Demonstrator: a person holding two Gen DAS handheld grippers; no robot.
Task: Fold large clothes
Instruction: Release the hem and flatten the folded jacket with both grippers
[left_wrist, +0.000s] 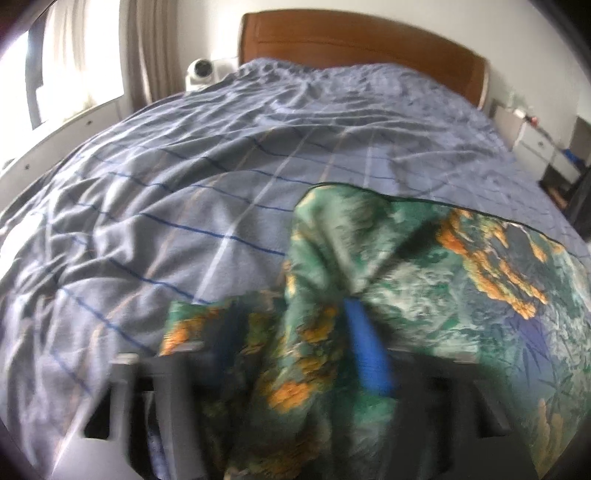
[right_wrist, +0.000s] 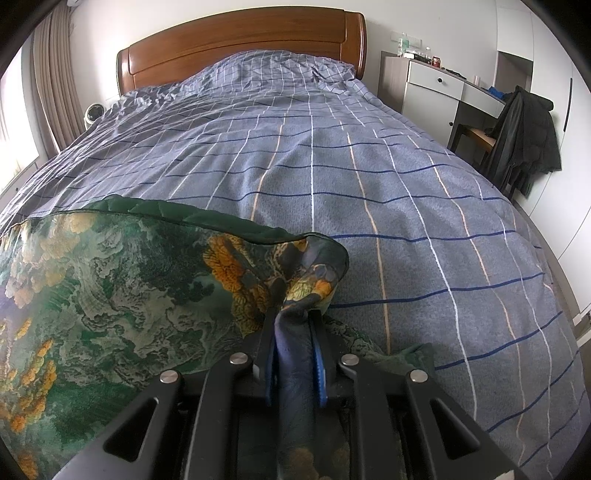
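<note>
Nearest the lens in the right wrist view, a twisted corner of the green printed garment (right_wrist: 122, 295) is pinched between the blue pads of the right gripper (right_wrist: 293, 354), whose jaws are drawn nearly together on the cloth. In the left wrist view the left gripper (left_wrist: 295, 354) is seen with its jaws spread wide; a bunched fold lies between them, yet no pad appears pressed on it — though the frame is blurred. The garment is spread over the near end of the checked bedspread (right_wrist: 369, 184), its dark-piped edge (right_wrist: 184, 221) running across.

With only one corner held, the released side could be left to slump, and the fold would be skewed. Should the right corner be pulled now, the whole piece could be dragged sideways — wrinkling the bedspread beneath. Farther off, the wooden headboard (right_wrist: 240, 44) is well clear.
</note>
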